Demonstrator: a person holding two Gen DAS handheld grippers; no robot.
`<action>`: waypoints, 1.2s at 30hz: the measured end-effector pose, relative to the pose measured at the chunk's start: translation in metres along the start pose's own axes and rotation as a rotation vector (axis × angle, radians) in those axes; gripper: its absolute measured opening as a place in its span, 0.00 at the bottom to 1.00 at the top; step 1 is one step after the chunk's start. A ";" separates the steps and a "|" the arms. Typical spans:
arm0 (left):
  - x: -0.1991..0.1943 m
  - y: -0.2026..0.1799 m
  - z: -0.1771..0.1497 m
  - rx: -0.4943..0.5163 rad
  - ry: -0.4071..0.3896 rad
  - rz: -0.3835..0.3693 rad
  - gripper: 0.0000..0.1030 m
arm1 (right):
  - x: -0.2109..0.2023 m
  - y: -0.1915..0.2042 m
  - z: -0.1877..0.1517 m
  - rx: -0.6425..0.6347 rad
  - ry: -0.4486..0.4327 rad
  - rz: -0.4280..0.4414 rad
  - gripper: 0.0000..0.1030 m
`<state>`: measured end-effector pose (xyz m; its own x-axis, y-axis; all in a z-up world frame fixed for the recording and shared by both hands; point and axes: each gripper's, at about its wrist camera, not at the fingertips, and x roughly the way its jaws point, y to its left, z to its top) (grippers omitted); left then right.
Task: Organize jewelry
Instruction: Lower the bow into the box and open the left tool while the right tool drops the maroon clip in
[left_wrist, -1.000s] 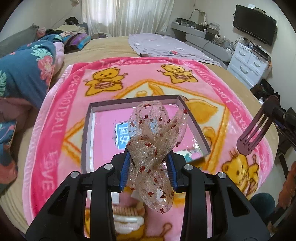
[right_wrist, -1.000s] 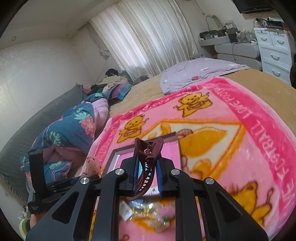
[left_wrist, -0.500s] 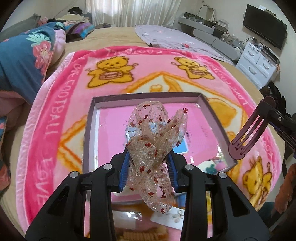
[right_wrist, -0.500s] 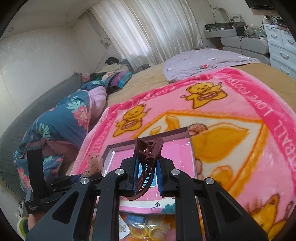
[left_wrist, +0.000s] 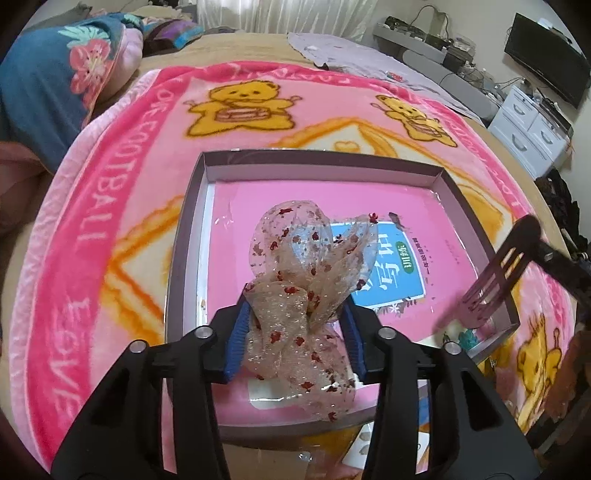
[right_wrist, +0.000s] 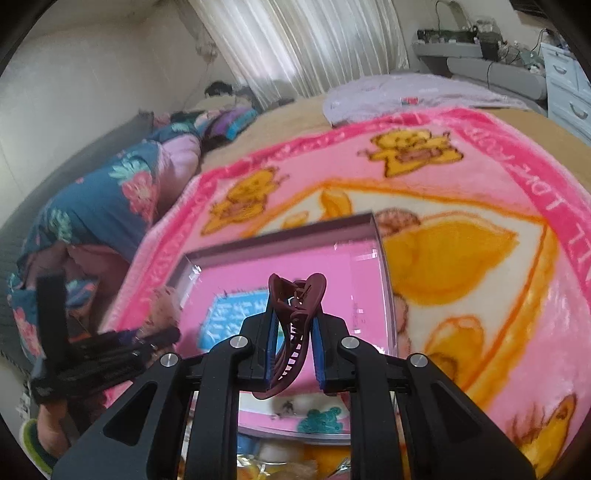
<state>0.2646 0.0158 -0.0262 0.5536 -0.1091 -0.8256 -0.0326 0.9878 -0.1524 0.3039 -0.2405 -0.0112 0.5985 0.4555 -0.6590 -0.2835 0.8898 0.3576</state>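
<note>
My left gripper (left_wrist: 295, 328) is shut on a sheer beige bow hair accessory (left_wrist: 306, 288) with red specks and holds it over a shallow grey box (left_wrist: 317, 162) with a pink floor and a blue label. My right gripper (right_wrist: 293, 341) is shut on a maroon claw hair clip (right_wrist: 295, 314) above the box (right_wrist: 382, 280). The clip also shows in the left wrist view (left_wrist: 498, 273) over the box's right wall. The left gripper and bow show in the right wrist view (right_wrist: 162, 310) at the box's left side.
The box lies on a pink bear-print blanket (left_wrist: 122, 192) on a bed. Small packets and trinkets (right_wrist: 317, 421) lie at the box's near edge. A blue floral quilt (left_wrist: 44, 85) is at the left, white drawers (left_wrist: 532, 125) and a TV at the right.
Both grippers have moved forward and down toward the box, which now fills more of each view. The bow and the clip stay gripped.
</note>
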 end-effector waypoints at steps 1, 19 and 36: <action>0.001 0.000 -0.001 0.004 0.005 0.005 0.39 | 0.004 -0.001 -0.002 -0.002 0.013 -0.002 0.15; -0.020 0.003 -0.012 -0.021 -0.019 0.029 0.81 | -0.017 -0.003 -0.022 -0.072 -0.005 -0.076 0.60; -0.120 0.030 -0.019 -0.126 -0.190 0.054 0.91 | -0.107 0.012 -0.024 -0.081 -0.199 -0.102 0.88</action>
<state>0.1813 0.0563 0.0575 0.6947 -0.0222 -0.7190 -0.1632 0.9686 -0.1876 0.2183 -0.2782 0.0473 0.7606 0.3562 -0.5428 -0.2688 0.9338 0.2360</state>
